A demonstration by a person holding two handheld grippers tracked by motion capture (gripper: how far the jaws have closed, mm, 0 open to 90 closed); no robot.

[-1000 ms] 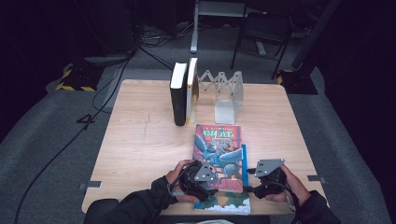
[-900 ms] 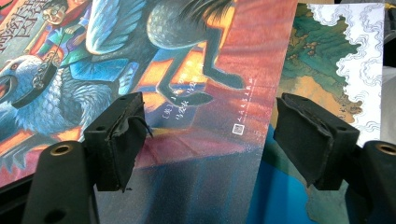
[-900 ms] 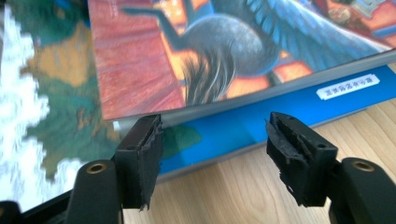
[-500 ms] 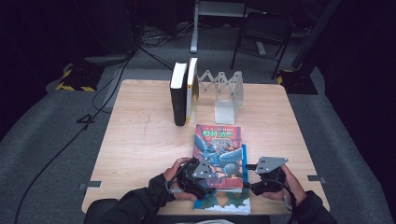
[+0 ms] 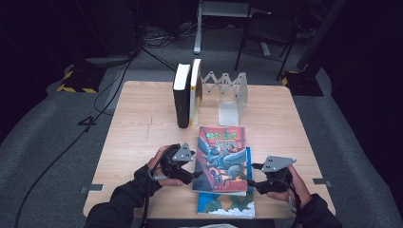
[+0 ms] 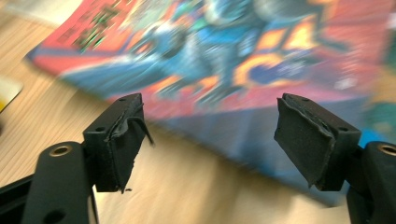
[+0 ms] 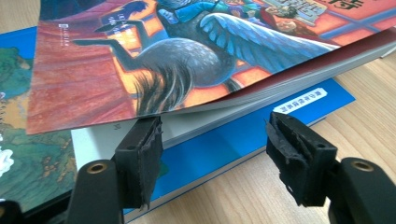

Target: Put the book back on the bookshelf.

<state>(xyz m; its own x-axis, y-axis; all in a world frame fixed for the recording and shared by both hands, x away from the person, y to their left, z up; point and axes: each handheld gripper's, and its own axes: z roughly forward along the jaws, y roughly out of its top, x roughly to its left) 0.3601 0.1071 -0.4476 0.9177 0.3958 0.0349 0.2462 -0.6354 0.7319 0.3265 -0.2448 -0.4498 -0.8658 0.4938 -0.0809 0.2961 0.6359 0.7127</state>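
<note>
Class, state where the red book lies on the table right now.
In the high view, the red book lies flat on a blue book at the near edge, between the two grippers, in front of the bookend.

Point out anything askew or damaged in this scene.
The red book lies skewed on the blue book, its cover curling up at the corner. The foam on the left claw fingers looks torn and frayed.

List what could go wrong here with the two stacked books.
The red book lies on the blue book, and the right gripper stands open at their edges, so it may catch both or only the curling cover. The left gripper is open beside the red book; a push there could slide the stack.
</note>
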